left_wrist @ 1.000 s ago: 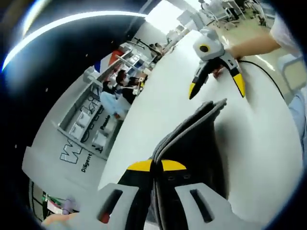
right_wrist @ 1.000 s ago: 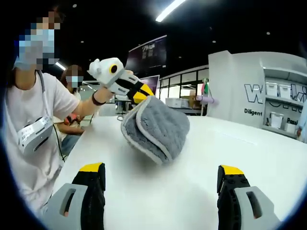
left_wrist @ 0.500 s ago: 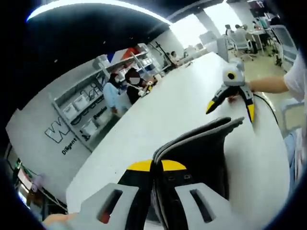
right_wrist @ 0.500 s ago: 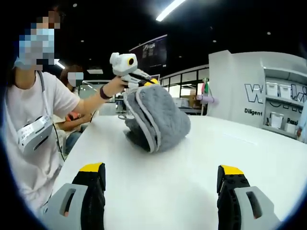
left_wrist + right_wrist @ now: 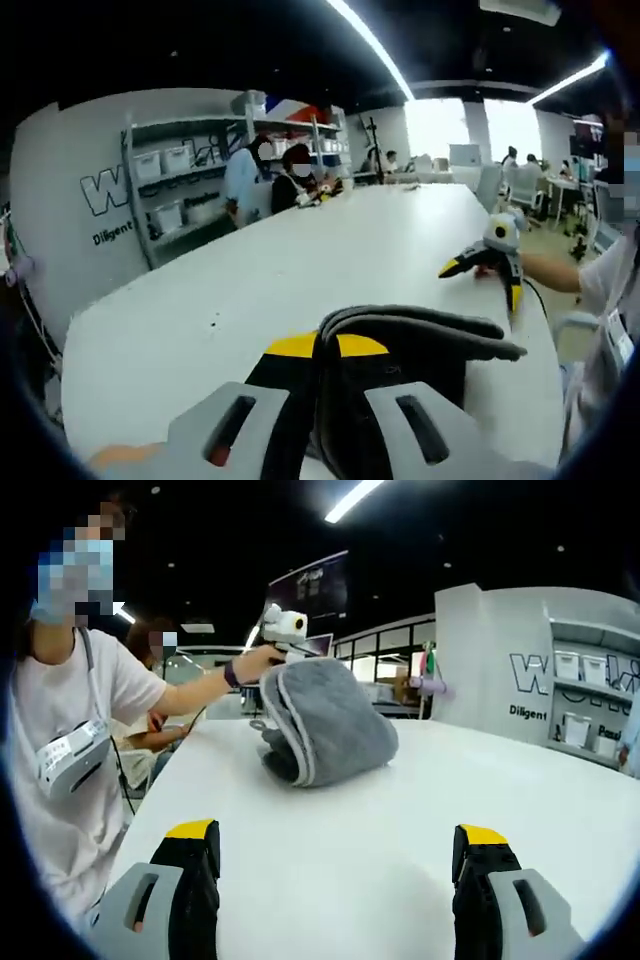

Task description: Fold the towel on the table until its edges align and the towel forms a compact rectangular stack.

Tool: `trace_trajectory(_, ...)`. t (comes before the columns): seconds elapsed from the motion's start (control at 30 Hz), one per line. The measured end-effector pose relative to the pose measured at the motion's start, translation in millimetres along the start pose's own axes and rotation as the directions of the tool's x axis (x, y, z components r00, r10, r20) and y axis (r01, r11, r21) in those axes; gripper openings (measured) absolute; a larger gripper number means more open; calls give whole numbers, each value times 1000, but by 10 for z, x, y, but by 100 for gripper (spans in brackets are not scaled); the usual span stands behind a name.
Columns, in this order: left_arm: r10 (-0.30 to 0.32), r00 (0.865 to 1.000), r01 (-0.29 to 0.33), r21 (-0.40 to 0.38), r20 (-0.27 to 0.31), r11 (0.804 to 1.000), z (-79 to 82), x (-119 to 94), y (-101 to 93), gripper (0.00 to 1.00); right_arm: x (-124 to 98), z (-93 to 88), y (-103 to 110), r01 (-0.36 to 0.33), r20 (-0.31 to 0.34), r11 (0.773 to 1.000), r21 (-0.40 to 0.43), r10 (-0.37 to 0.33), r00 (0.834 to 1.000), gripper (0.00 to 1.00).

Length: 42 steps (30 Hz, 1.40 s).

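Towel (image 5: 325, 720) folded over on the worktop (image 5: 420, 820), its edge clamped in my left tongs (image 5: 325, 345); my right tongs (image 5: 340, 845) gape apart, well short of it.

Quick count from where I'm standing: one grey towel (image 5: 325, 723), folded over on itself, on one white table (image 5: 400, 820). Two grippers, my left gripper (image 5: 318, 352) and my right gripper (image 5: 335, 845). Far side of the table in the left gripper view there are two people (image 5: 265, 182) by one shelf unit (image 5: 190, 185), which has a few white bins, too small for me to count properly. One more person (image 5: 158, 695) sits behind me in the right gripper view.
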<state>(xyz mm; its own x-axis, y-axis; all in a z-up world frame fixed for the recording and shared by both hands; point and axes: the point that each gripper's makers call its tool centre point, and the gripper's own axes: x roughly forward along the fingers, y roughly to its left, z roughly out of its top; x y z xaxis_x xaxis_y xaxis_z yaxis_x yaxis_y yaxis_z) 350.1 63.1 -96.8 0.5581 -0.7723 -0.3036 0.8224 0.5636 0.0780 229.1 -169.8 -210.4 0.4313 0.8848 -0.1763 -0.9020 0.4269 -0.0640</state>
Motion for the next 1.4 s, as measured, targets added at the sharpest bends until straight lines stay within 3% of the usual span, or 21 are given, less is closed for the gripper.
trace_trajectory(0.17,-52,996,61,-125,74,990,-127,-67,120,4,0,-7,-6,2,-2,1000,2,-2,1000,99)
trace_trajectory(0.3,-85,987,114,-225,136,968,-213,-108,225,4,-3,-10,-16,4,-3,1000,4,-4,1000,99)
trace_trajectory(0.4,-96,976,152,-302,193,941,-394,-141,264,4,-5,-11,-22,6,-3,1000,6,-5,1000,99)
trace_trajectory(0.7,-135,976,185,-318,173,930,-729,-156,314,4,-14,-13,-47,9,-4,1000,12,-9,1000,99)
trace_trajectory(0.83,-152,982,177,-276,110,945,-953,-110,166,4,-17,-16,-59,11,-5,1000,13,-11,1000,99)
trace_trajectory(1.1,-142,989,148,-180,47,972,-1082,-86,394,4,-13,-23,-58,14,-8,1000,16,-14,1000,99)
trace_trajectory(1.27,-141,990,141,7,19,990,-1114,-99,407,4,-14,-24,-68,15,-10,1000,17,-15,1000,99)
trace_trajectory(1.4,-136,991,136,159,-9,978,-1152,-102,325,4,-10,-25,-62,14,-10,1000,17,-14,1000,99)
